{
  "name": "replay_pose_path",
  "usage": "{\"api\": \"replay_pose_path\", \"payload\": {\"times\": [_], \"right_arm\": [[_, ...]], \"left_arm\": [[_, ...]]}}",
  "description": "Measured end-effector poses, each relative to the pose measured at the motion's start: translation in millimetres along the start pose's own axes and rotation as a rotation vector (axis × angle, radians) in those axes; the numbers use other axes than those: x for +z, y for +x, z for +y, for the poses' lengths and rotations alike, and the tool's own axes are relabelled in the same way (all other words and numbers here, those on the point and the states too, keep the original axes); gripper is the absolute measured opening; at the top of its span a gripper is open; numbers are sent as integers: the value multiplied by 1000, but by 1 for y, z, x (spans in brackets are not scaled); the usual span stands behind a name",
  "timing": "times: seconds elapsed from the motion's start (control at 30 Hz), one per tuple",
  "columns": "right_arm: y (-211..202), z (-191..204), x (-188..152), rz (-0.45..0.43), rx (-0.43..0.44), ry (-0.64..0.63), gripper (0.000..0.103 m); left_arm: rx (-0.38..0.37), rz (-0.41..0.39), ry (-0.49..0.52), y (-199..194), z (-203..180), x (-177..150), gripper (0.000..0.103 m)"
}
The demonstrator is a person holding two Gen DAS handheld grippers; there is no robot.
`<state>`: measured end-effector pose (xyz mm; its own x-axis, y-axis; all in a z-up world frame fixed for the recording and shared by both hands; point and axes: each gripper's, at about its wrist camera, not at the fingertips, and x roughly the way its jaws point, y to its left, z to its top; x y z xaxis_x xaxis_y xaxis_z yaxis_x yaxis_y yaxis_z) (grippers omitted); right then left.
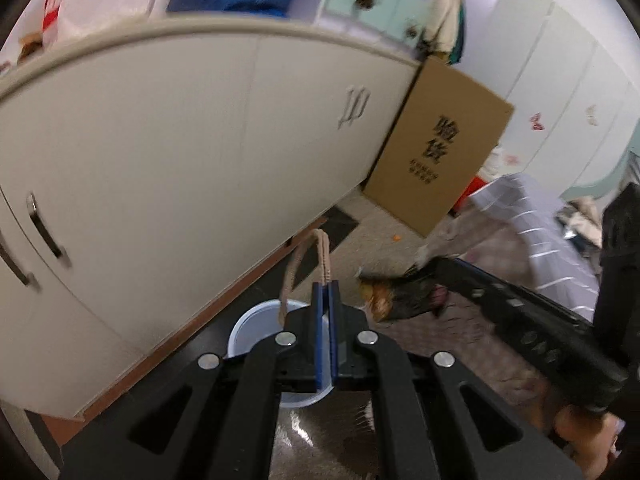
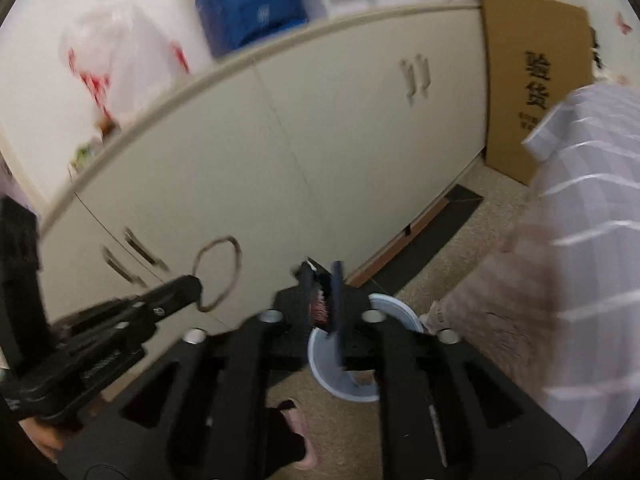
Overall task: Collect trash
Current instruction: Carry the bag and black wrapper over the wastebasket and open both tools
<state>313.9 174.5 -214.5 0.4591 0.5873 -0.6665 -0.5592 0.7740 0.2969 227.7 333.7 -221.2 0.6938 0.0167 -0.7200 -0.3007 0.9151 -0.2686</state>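
Note:
My left gripper (image 1: 326, 286) is shut on a thin tan loop of string (image 1: 320, 248), which stands up from its blue pads. A round pale blue bin (image 1: 250, 326) sits on the floor right below it. The right gripper (image 1: 438, 276) reaches in from the right with a dark crumpled snack wrapper (image 1: 396, 294) at its tip. In the right wrist view the right gripper (image 2: 322, 284) hangs over the bin (image 2: 340, 376). Its jaws stand a little apart with the wrapper (image 2: 320, 306) loose between them. The left gripper (image 2: 194, 286) and loop (image 2: 218, 276) show at left.
A long white cabinet (image 1: 160, 160) runs along the left. A brown cardboard box (image 1: 440, 148) leans at its far end. Striped lilac cloth (image 2: 580, 240) fills the right side. A pink slipper (image 2: 300, 432) lies on the speckled floor beside the bin.

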Motion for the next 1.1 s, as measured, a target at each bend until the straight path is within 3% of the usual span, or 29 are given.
{"api": "replay_pose_path", "payload": {"times": [0.03,0.07,0.33,0.57,0.93,1.03,1.1], "right_arm": [[13,1,-3,8,-9,-5,46],[20,0,-4,20,-9,-3,49],[55,-6,-22,100,-49,-7,52],[52,-10,-30,95,-111,-36,60],[54,-30,-36,93,-182,-32,60],[52,-35,-36,86,-189,-22,61],[52,-36,-36,89,-184,-14,61]], "left_arm": [[7,13,-11,7,5,-2,3],[13,25,-16,13,10,-3,3],[26,114,-41,58,30,-16,3],[-2,188,-53,89,24,-25,3],[-10,272,-47,131,7,-26,3],[-21,278,-47,134,3,-21,4],[-24,282,-56,134,2,-19,13]]}}
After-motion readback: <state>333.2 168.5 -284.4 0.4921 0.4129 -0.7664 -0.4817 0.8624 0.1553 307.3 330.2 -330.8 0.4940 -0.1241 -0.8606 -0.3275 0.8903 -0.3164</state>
